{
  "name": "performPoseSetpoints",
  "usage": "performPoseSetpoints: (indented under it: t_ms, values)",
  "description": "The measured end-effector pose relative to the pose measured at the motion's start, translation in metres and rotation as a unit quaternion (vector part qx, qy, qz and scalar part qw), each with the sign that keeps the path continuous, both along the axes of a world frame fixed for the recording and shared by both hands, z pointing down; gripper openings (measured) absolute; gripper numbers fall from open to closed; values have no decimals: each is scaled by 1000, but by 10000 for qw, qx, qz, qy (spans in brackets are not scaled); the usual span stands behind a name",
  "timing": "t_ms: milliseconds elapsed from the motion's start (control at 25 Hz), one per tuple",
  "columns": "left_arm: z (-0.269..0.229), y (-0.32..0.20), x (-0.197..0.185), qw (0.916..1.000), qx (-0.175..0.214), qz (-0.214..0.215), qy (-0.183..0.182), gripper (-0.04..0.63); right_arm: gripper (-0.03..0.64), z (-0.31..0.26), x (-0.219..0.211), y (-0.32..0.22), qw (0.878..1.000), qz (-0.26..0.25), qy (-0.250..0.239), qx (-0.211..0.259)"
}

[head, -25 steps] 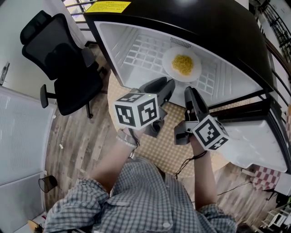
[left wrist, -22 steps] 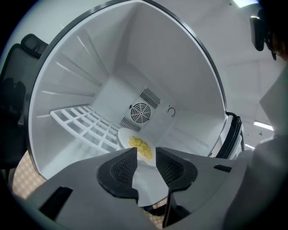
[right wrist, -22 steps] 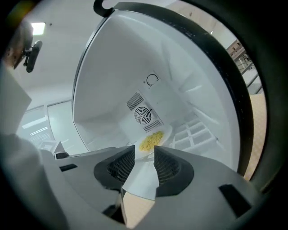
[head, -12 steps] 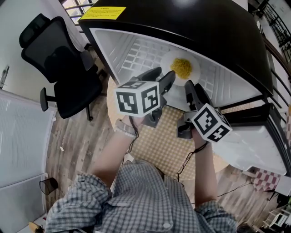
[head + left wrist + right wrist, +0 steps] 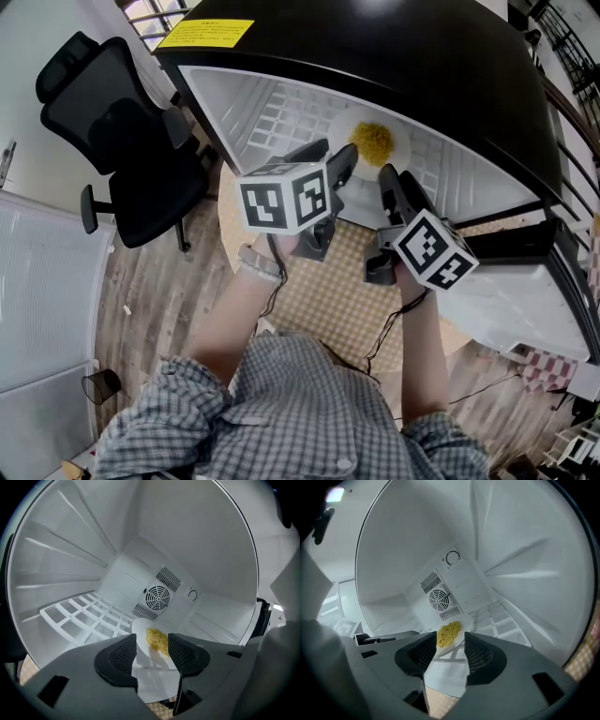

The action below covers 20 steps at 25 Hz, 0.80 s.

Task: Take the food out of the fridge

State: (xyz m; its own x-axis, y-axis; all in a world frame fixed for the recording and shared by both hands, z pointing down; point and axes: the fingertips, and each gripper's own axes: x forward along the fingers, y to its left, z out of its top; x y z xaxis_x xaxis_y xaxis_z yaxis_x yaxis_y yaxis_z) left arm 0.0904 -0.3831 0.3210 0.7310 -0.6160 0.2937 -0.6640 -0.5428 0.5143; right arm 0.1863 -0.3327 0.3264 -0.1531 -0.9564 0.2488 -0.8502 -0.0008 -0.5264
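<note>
Left gripper [image 5: 152,645]: fingers spread, having just been opening, with nothing between the pads. Right gripper [image 5: 449,648]: same condition, fingers spread after opening, nothing gripped. Both sets of tips sit side by side at the open front of the fridge [image 5: 394,56]. Ahead of them, the plate [image 5: 401,142] carrying the yellow food [image 5: 373,141] rests near the middle of the white wire shelf [image 5: 281,111], untouched by either gripper.

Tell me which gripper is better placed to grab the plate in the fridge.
Left, narrowly. Both grippers' jaws have just been opening, nothing gripped, aimed at the plate; the left gripper frames its near rim, the right gripper looks slightly short.
</note>
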Motion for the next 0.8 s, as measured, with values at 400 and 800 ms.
performPoseSetpoints:
  t_ms: [400,800]
  values:
    - [0,7,-3,10000,-10,50,51,204,150,-1,-5,7,9999,-102,-125,25]
    - [3,30,-12,9983,-311,-102,478,202,150,-4,-16,26,9995,-191,-256,25]
